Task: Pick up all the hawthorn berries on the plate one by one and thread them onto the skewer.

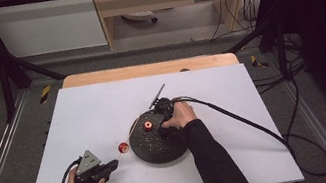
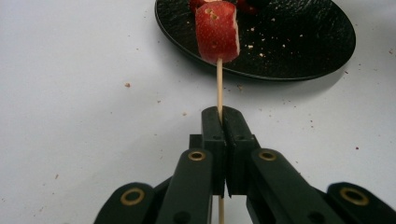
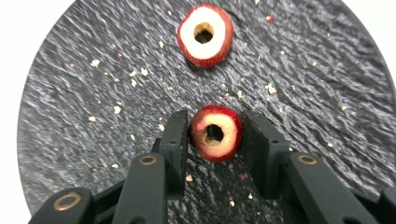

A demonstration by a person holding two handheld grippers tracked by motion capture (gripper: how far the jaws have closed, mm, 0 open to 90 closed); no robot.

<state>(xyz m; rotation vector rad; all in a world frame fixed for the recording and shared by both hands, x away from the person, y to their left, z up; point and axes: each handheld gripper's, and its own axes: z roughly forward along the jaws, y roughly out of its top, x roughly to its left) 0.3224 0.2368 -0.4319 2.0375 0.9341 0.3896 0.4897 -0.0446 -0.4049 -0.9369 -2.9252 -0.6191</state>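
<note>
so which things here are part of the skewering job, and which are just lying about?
In the job:
- thin wooden skewer, clamped in the left gripper, one red cored fruit slice already on it
- second cored slice, gripped by the right gripper
- third cored slice, waiting on the round black textured plate

Lying about:
- crumbs on the white table sheet

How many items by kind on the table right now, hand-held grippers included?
Red fruit pieces: 3, namely one on the skewer, one between the right jaws, one loose on the plate
Wooden skewer: 1
Black plate: 1
Hand-held grippers: 2, left and right
Total: 7
</note>
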